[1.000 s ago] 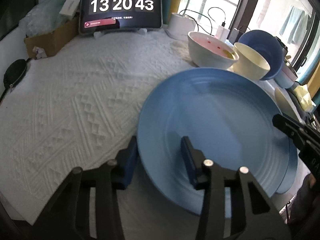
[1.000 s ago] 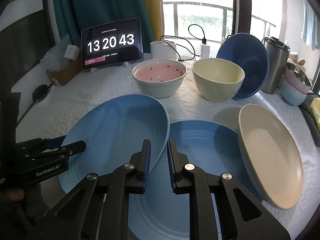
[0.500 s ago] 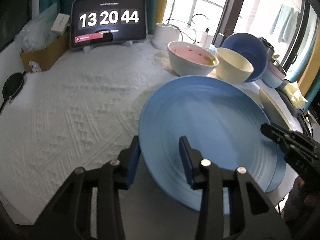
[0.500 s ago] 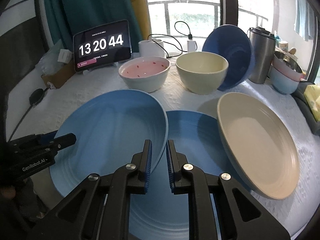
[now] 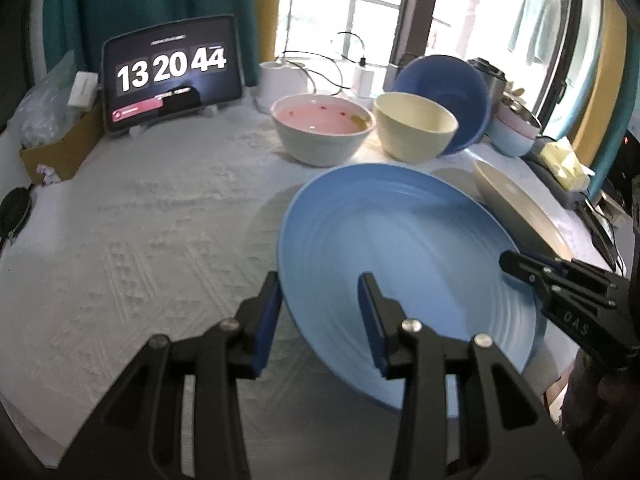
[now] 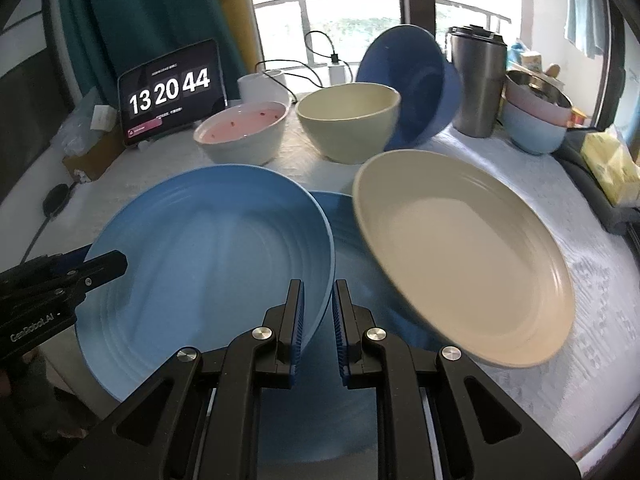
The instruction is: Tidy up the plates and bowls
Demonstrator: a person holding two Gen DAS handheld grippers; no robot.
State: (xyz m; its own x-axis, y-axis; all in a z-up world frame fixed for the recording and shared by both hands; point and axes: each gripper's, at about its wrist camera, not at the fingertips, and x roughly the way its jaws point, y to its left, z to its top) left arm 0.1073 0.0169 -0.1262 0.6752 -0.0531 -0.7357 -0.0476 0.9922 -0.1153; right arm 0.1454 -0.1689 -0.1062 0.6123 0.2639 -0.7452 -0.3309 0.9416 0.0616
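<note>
A light blue plate (image 5: 404,256) hangs tilted above the table, held at two sides. My left gripper (image 5: 322,312) is shut on its near left rim, one finger under it and one on its face. My right gripper (image 6: 318,316) is shut on the opposite rim of that blue plate (image 6: 216,256). Each gripper shows in the other's view: the right gripper (image 5: 560,280) and the left gripper (image 6: 80,276). A second blue plate (image 6: 352,280) lies on the table beneath. A beige plate (image 6: 460,264) leans tilted on its right side.
Behind the plates stand a pink bowl (image 6: 244,132), a cream bowl (image 6: 348,124) and a tipped dark blue bowl (image 6: 416,84). A steel tumbler (image 6: 476,84) and stacked small bowls (image 6: 536,120) are at the back right. A tablet clock (image 5: 172,76) stands at the back left on the white cloth (image 5: 140,240).
Both grippers have carried the blue plate to the right and a little up, closer to the beige plate. Both grips look the same.
</note>
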